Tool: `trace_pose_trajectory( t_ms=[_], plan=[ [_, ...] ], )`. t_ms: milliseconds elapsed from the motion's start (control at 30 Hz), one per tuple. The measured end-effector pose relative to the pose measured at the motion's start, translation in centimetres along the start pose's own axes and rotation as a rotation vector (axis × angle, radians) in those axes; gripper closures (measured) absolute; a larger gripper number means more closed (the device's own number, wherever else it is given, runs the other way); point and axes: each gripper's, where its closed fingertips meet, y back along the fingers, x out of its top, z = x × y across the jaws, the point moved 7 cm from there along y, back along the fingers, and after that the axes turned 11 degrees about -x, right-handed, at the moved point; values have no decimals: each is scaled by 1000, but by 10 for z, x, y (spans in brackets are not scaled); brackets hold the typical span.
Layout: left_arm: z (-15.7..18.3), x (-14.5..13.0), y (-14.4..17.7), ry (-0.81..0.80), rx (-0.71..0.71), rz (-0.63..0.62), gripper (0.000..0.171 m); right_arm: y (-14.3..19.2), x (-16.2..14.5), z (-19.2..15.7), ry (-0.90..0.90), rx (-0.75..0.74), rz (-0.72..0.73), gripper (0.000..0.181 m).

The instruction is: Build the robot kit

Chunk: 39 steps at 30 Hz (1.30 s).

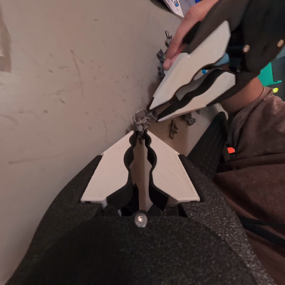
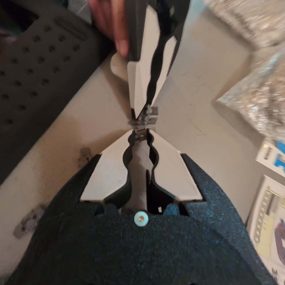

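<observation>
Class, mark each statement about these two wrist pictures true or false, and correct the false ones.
1. Both tongs pinch the same small grey plastic assembly. True.
2. The left tongs gape wide open and empty. False: their tips are closed on the assembly.
3. More small grey plastic pieces lie on the beige tabletop. True.
4. The right tongs rest flat on the tabletop, away from the left tongs. False: they meet the left tongs tip to tip at the assembly.
</observation>
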Motion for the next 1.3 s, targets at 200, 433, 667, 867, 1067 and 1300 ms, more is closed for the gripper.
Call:
trace_pose_trajectory(
  t_ms=[200,433,667,867,1067,1300],
  plan=[
    [0,0,0,-1,13,4,162,-3,6,-19,-44,-304,-61,167],
    [3,2,-1,-32,79,-5,162,6,12,-23,-89,-402,0,167],
    [6,3,-3,-48,86,-20,163,-12,3,-25,-112,-429,-83,167],
    [3,4,-2,-33,98,-8,163,-13,1,-23,-251,-364,-91,167],
    [-2,4,1,52,-7,43,164,-11,1,-18,-568,-282,-51,167],
    [-4,5,0,48,3,33,164,-17,-3,-16,-637,-302,-65,166]
  ],
)
